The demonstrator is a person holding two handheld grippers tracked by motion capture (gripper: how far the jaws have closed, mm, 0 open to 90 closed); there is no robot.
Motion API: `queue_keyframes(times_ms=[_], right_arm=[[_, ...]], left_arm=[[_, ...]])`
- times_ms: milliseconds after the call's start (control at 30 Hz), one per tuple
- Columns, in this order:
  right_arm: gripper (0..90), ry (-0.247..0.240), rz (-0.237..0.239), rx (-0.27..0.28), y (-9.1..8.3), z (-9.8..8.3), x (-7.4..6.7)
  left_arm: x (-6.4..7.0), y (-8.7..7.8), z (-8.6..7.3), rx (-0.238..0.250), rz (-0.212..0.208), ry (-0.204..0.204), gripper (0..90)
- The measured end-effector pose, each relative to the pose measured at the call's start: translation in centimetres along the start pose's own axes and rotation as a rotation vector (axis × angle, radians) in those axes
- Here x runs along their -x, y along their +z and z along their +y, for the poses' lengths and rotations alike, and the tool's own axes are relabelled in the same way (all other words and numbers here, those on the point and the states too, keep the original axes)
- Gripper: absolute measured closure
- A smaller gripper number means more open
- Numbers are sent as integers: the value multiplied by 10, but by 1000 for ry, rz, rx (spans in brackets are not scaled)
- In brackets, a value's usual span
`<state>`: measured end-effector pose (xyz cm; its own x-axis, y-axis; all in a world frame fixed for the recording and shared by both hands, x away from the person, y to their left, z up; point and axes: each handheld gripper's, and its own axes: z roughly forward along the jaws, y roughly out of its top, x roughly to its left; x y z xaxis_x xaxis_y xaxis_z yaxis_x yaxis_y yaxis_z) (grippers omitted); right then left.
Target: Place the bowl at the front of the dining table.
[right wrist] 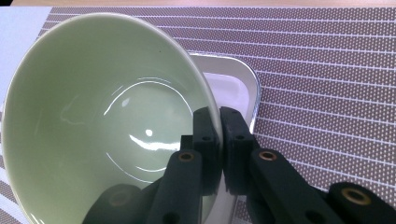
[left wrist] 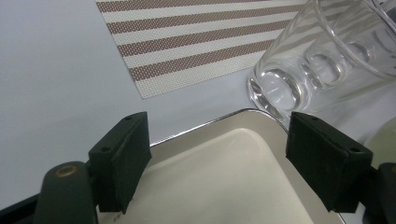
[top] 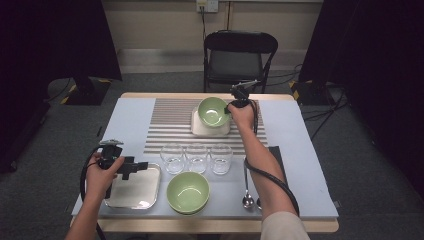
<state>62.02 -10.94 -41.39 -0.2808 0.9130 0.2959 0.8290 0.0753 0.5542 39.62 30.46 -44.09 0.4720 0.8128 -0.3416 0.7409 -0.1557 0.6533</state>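
Right gripper (right wrist: 219, 140) pinching the green bowl (right wrist: 107, 116) rim at three o'clock.
Glazed ceramic, slippery and breakable; I trust only this rim pinch; left gripper (left wrist: 217, 154) stands spread above the steel tray (left wrist: 224, 177).

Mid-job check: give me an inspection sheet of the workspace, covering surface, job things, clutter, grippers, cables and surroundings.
Surface: pale blue table cover with a striped mat at its middle.
Job's things: far green bowl gripped by its rim, over the white tray.
Clutter: three glasses in a row, near green bowl, metal tray, two spoons.
Grippers: right gripper shut on the far bowl's rim; left gripper open over the metal tray, holding nothing.
Cables: black cable along the right forearm.
Surroundings: folding chair behind the table, dark curtains at both sides.
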Motion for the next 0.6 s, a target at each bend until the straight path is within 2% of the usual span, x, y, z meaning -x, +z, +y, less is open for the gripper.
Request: queue_keyframes(times_ms=[133, 600], right_arm=[[858, -12, -10, -4, 1, 0, -1], [856, -9, -27, 1, 3, 1, -2]], left_arm=[[-1, 0, 0, -2, 1, -2, 218], [-1, -1, -1, 0, 0, 0, 218]])
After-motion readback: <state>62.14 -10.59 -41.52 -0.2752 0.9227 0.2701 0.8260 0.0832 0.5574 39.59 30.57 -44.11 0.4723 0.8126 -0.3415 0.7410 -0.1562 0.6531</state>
